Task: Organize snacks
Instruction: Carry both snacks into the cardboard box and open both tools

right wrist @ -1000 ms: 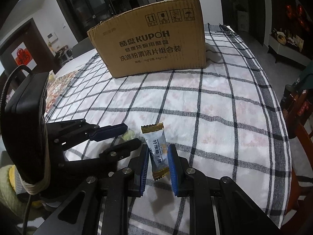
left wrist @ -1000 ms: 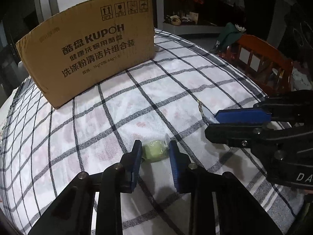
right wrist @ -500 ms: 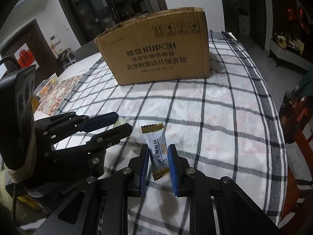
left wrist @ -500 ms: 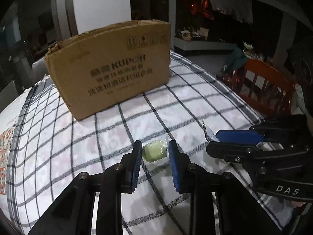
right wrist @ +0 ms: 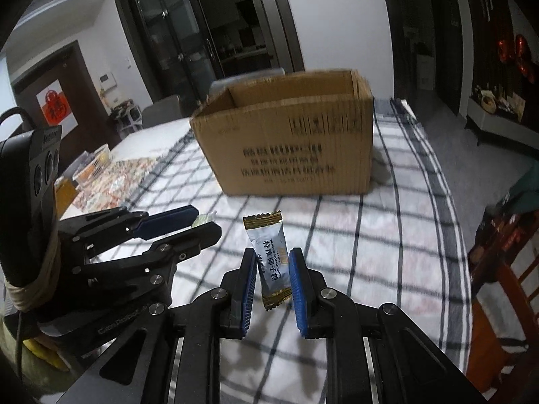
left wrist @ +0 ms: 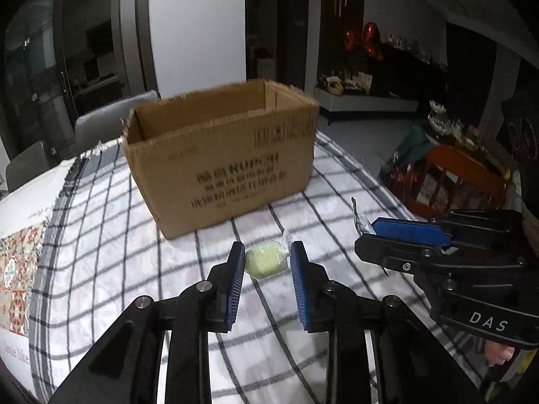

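Left gripper (left wrist: 266,264) clamps a green candy (left wrist: 266,262), right gripper (right wrist: 273,269) a silver packet (right wrist: 271,262); open-topped box (left wrist: 219,161) ahead, seemingly near the table's (left wrist: 101,252) far edge.

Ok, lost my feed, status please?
Left claw shut on round pale-green wrapped candy. Right claw shut on silver gold-edged candy packet. Open brown cardboard box ahead, path clear.
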A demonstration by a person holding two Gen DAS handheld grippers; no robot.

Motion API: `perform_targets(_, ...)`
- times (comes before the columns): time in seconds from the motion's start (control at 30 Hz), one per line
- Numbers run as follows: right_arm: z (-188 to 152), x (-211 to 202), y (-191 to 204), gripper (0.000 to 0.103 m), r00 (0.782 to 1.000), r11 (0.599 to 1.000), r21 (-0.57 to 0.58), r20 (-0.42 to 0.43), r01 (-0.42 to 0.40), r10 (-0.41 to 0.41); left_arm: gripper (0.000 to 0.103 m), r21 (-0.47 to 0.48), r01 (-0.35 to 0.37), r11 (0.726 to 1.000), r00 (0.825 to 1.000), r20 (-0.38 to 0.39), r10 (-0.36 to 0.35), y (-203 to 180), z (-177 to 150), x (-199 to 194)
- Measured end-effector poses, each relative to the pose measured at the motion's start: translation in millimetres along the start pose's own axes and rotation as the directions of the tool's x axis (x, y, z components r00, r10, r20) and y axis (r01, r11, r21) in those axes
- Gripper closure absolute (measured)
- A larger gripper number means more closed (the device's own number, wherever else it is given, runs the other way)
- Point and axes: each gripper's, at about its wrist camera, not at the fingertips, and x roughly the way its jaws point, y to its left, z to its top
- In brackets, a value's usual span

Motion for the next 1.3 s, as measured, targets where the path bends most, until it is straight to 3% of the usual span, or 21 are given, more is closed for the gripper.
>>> perform_targets(0.27,39,-5,6,0.082,0.998,1.000,-0.029,0.062,-0.004,0.006,0.075,-0.018,-0.031,0.999,0.998,0.057,0.032,16,34,-14)
perform_targets(0.73,107,10,9,0.082,0.991,0.995,-0.092,0.135,0.025,-0.013,0.075,-0.012,-0.072,0.997,0.993,0.088,0.073,48,88,-2)
perform_targets(1.3,171,52,-7,0.082,0.984,0.990,-0.124,0.175,0.061,-0.038,0.075,-0.010,-0.113,0.994,0.988,0.105,0.113,79,135,49)
